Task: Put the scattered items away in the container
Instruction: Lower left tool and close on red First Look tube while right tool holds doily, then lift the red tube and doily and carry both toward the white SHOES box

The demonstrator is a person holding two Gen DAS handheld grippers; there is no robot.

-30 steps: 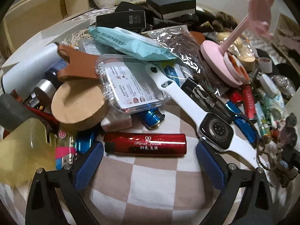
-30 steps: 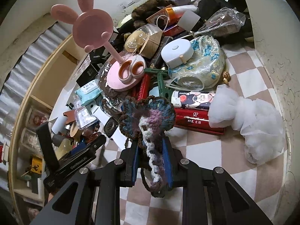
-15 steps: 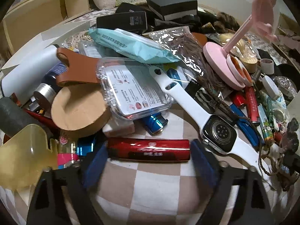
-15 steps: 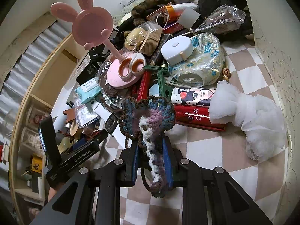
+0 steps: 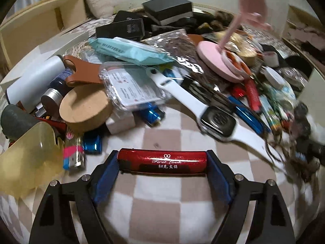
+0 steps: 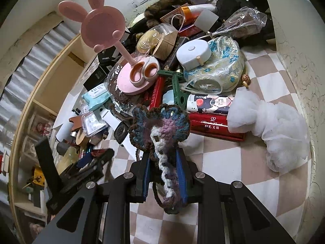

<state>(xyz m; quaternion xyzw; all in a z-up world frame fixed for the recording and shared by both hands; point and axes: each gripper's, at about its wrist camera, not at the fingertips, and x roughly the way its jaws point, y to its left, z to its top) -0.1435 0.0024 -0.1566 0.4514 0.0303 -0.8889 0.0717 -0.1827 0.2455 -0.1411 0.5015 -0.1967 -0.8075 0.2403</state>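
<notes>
While clutter crowds behind, left tool (image 5: 162, 168) clamps red tube (image 5: 162, 158).

Both the left tongs (image 5: 162, 174) and the right tongs (image 6: 163, 172) are matte black plastic, with blue pads (image 5: 105, 180) lining the fingers and silver screws (image 5: 237, 176) at the joints.

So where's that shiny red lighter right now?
In the left wrist view the red lighter sits crosswise between the left gripper pads, low centre, over the checkered cloth, just below the white smartwatch.
</notes>
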